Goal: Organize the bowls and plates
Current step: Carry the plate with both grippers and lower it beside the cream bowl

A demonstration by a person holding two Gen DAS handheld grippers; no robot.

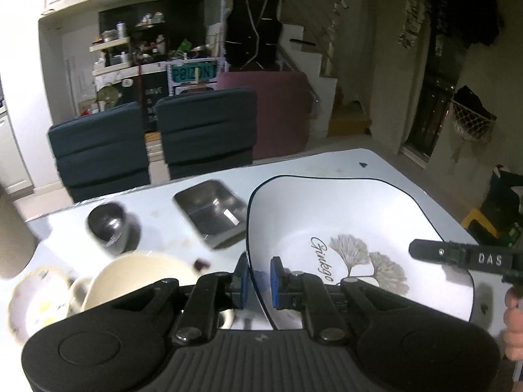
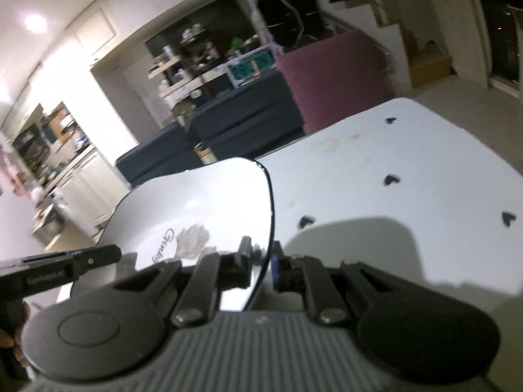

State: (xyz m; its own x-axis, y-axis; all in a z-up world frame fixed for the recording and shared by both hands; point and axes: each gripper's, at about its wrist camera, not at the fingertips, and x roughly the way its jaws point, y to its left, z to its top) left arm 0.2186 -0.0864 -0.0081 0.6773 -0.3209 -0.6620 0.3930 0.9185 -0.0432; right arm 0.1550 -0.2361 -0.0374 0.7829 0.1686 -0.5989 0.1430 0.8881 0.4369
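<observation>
I pinch the big white plate (image 1: 343, 228) at both edges: my left gripper (image 1: 258, 281) clamps its rim at lower centre of the left view, my right gripper (image 2: 263, 261) clamps the opposite rim. The plate hangs above the table (image 1: 376, 166), right of the steel tray (image 1: 210, 212). If my hands drift apart or twist unevenly, I judge the glazed rim could slip and drop onto the cream bowl (image 1: 130, 281).

Tray (image 1: 209, 212) behind bowl (image 1: 143, 281), cup (image 1: 108, 225) left
</observation>
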